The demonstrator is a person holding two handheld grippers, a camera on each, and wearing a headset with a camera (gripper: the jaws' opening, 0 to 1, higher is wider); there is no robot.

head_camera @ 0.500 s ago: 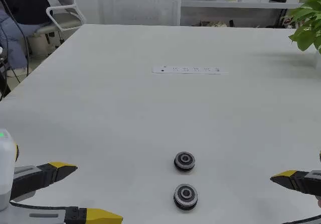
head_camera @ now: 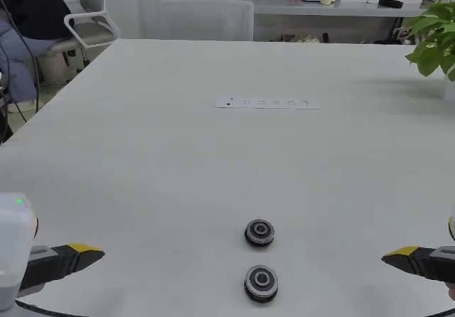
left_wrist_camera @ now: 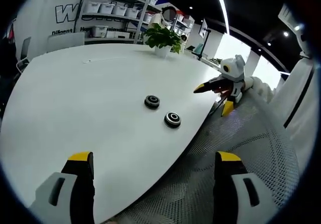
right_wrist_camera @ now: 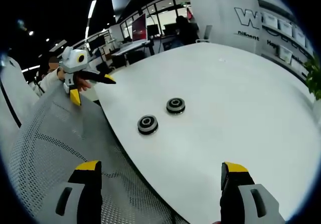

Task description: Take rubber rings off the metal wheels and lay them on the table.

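Now: left gripper (left_wrist_camera: 154, 157) jaws spread wide, empty | right gripper (right_wrist_camera: 161, 166) likewise wide, empty | far black-ringed round metal wheel (head_camera: 259, 233) and near black-ringed round metal wheel (head_camera: 261, 282) flat on white table (head_camera: 213, 160), between both grippers, untouched.

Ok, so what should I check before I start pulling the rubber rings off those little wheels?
1. Left tongs open: ok, jaws wide apart and holding nothing.
2. Right tongs open: ok, the same.
3. Both wheels easy to get at: ok, the far wheel and the near wheel lie flat, apart, between the tongs.
4. Rubber rings on the wheels: ok, a dark band goes round each.
5. Room to lay the rings: ok, the table is bare around the wheels.
6. How tightly the rings sit: cannot tell.
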